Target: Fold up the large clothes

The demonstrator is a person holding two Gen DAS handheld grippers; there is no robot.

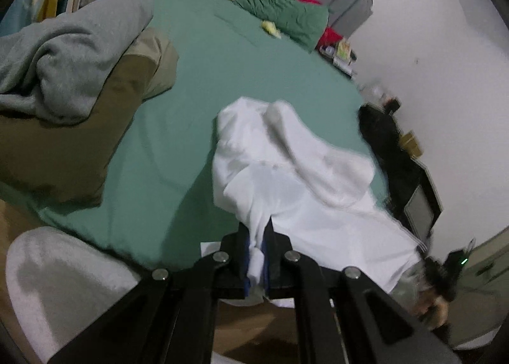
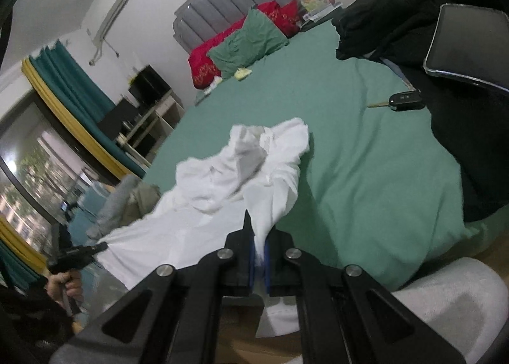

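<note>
Left wrist view. My left tongs [image 1: 258, 252] were clenched on a bunched hem of the white garment [image 1: 286, 173], cloth pinched between the blue pads. The garment lay at the near edge of the bed, on the green sheet [image 1: 178, 141], its far end heaped and rumpled, its near part pulled flatter toward my right tongs [image 1: 445, 271], seen small at lower right. No fold made yet, as I judged it; this was the spreading stage. Open sheet lay beyond and to the left of the garment. A grey sweatshirt [image 1: 63, 62] on an olive-brown garment [image 1: 63, 141] sat well apart at left, and a black heap [image 1: 381, 135] crowded the right edge of the bed, near the white cloth.

Right wrist view. My right tongs [image 2: 259, 252] were likewise clamped on a thin gather of the same white garment [image 2: 222, 179]. The stretch between my two grips looked fairly smooth; the far end was crumpled, with what I took for a collar turned up. Left tongs [image 2: 76, 256] showed at lower left, gripped in my hand. A wide patch of bare sheet [image 2: 366, 173] lay to the right, room enough to lay it out. Hazards on that side: a car key [image 2: 404, 100] and a dark tablet [image 2: 467, 46] on black clothing [image 2: 397, 14]. Pillows [image 2: 248, 43] were far off at the headboard.
</note>
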